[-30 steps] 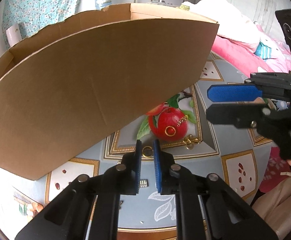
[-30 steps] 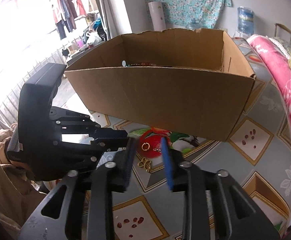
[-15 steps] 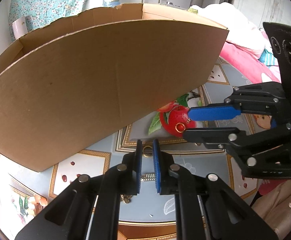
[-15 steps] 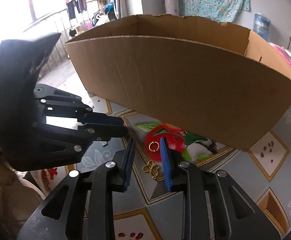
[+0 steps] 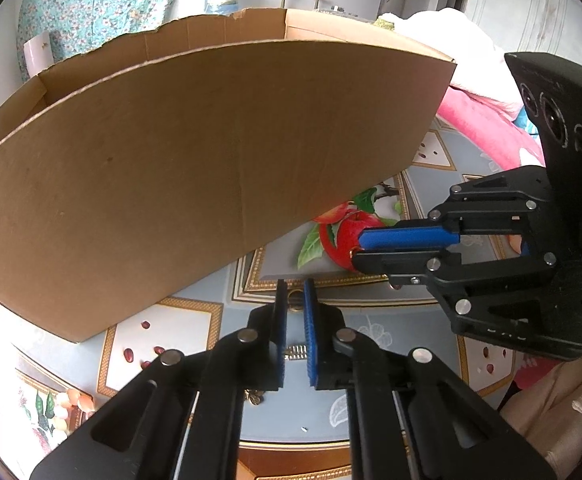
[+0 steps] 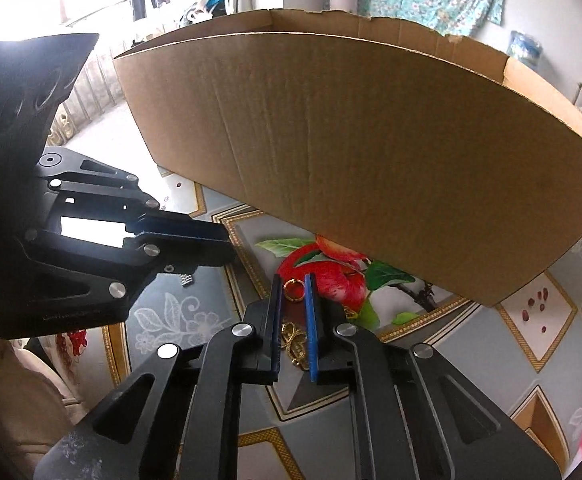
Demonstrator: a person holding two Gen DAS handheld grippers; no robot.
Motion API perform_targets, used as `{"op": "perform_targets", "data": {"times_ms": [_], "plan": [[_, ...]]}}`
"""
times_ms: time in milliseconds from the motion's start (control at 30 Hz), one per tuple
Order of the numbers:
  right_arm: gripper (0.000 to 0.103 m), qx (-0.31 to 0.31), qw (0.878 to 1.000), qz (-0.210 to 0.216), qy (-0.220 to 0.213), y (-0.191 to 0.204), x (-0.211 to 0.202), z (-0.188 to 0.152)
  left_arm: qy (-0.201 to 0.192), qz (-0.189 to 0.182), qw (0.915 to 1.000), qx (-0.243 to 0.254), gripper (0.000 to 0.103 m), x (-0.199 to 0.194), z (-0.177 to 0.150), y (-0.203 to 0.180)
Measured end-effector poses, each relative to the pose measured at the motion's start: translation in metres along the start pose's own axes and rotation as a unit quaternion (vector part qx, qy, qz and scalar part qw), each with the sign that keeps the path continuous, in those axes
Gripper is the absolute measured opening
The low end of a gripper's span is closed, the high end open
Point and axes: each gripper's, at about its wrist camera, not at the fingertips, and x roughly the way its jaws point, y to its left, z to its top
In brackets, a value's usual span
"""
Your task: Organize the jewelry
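Observation:
A large open cardboard box (image 5: 211, 168) stands on the patterned table, just behind both grippers. My left gripper (image 5: 293, 290) is shut on a small gold ring (image 5: 293, 306), of which only a sliver shows between the tips. My right gripper (image 6: 293, 280) is down on the red apple picture (image 6: 339, 280). Its jaws are closing on a second gold ring (image 6: 294, 290) and the pads touch both its sides. In the left wrist view the right gripper (image 5: 355, 248) hides that ring. In the right wrist view the left gripper (image 6: 227, 246) hovers at the left.
Gold linked pieces (image 6: 293, 340) lie under the right fingers. A small silver piece (image 5: 295, 352) lies under the left gripper, and a small dark charm (image 5: 255, 398) sits nearer the table's edge. Pink bedding (image 5: 483, 120) is beyond the table, a beige sleeve (image 5: 551, 412) at lower right.
The right gripper came down and in over the apple picture, and its jaws narrowed around the gold ring there. The left gripper stayed put with its ring.

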Motion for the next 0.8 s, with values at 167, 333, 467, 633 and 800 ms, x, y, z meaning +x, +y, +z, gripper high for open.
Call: {"op": "perform_targets", "data": {"times_ms": [167, 333, 467, 633, 800], "plan": [[0.008, 0.005, 1.0, -0.005, -0.005, -0.001, -0.005, 0.0, 0.0, -0.007, 1.0, -0.003, 0.007, -0.002, -0.002, 0.001], [0.008, 0.009, 1.0, -0.01, -0.01, -0.001, -0.013, -0.002, 0.009, -0.022, 0.9997, -0.002, 0.007, -0.006, -0.004, -0.001], [0.008, 0.009, 1.0, -0.01, -0.009, 0.004, -0.008, -0.004, 0.011, -0.022, 0.9997, -0.008, 0.008, -0.006, -0.005, -0.001], [0.009, 0.01, 1.0, -0.007, -0.011, -0.001, -0.011, -0.007, 0.012, -0.022, 0.9997, -0.008, 0.023, -0.007, -0.004, 0.0], [0.008, 0.012, 1.0, -0.007, -0.014, -0.004, -0.011, -0.007, 0.009, -0.021, 0.9997, -0.002, 0.029, -0.007, -0.002, -0.002]]}}
